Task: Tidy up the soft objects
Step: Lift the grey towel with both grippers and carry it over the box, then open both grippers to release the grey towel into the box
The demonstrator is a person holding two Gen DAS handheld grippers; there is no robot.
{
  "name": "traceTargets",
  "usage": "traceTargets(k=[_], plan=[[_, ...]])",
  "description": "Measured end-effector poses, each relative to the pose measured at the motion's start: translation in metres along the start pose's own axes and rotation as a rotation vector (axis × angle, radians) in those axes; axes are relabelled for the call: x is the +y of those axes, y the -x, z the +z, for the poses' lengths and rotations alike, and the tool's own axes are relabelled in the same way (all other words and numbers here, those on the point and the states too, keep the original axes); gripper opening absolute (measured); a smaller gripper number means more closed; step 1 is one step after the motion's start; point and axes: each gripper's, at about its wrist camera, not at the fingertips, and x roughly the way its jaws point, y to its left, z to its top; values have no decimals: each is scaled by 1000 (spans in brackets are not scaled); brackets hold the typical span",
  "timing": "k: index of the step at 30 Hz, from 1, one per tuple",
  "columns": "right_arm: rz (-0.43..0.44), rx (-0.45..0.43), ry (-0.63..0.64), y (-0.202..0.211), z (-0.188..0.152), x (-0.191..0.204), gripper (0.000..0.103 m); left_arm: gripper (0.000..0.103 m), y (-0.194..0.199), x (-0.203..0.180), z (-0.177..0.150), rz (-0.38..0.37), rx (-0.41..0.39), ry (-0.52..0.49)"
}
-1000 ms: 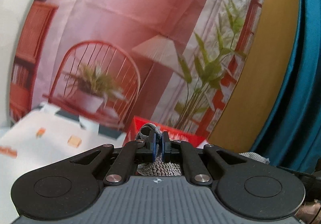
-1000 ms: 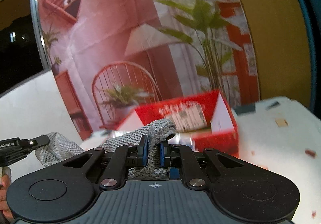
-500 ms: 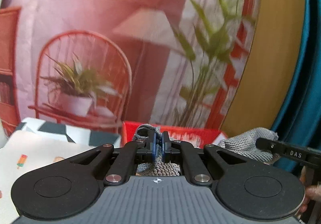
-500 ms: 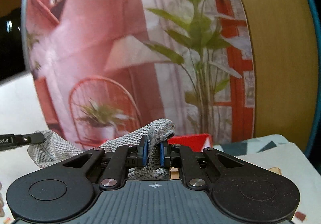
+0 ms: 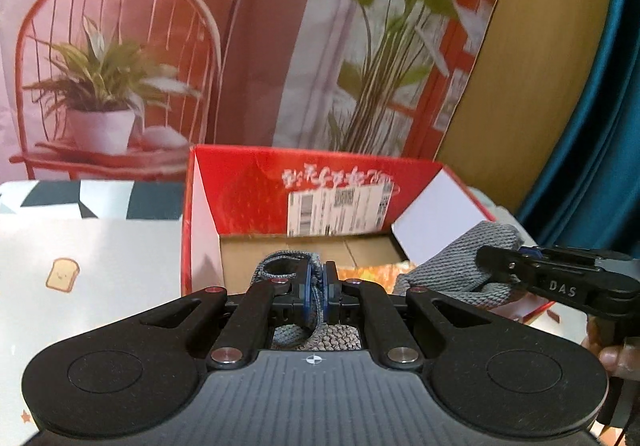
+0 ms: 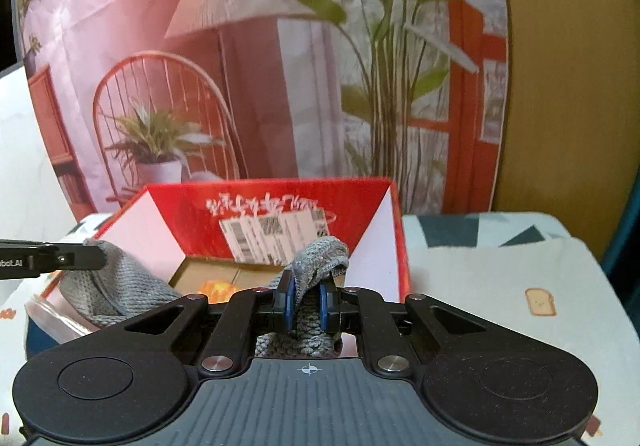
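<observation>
A grey knitted cloth (image 5: 448, 270) hangs between my two grippers over an open red cardboard box (image 5: 248, 182). My left gripper (image 5: 318, 286) is shut on one end of the cloth. My right gripper (image 6: 306, 292) is shut on the other end (image 6: 320, 258). In the left wrist view the right gripper (image 5: 496, 258) shows at the right edge of the box, pinching the cloth. In the right wrist view the left gripper (image 6: 96, 256) shows at the left, with cloth (image 6: 112, 286) draped below it. The box (image 6: 280, 202) has raised flaps and a brown floor.
The box stands on a table with a patterned cover (image 5: 80, 246) printed with toast shapes. A printed backdrop (image 5: 160, 46) of a chair, lamp and plants stands behind it. A teal curtain (image 5: 592, 126) hangs at the right. An orange item (image 6: 218, 288) lies inside the box.
Both grippers have tilted down and moved toward the red box, carrying the cloth. The box interior now shows below the cloth in both views.
</observation>
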Motion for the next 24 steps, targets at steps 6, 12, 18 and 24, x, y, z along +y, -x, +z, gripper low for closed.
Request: traceTargets(k=[6,12,18,24], plan=[[-3,56,-2,-16,-8,6,11,8,-7,0,1,-7,27,-29],[-34,21,17,-6,-11,8,26,55,12,-2,3,-39,-28,-58],[-42,-72,-44,29,-13,1,33,55,46,-7,-2,-26,-92,-76],[-33,-181,-59,71,-27,6,36,55,92,-3,-25,0,-170,-56]])
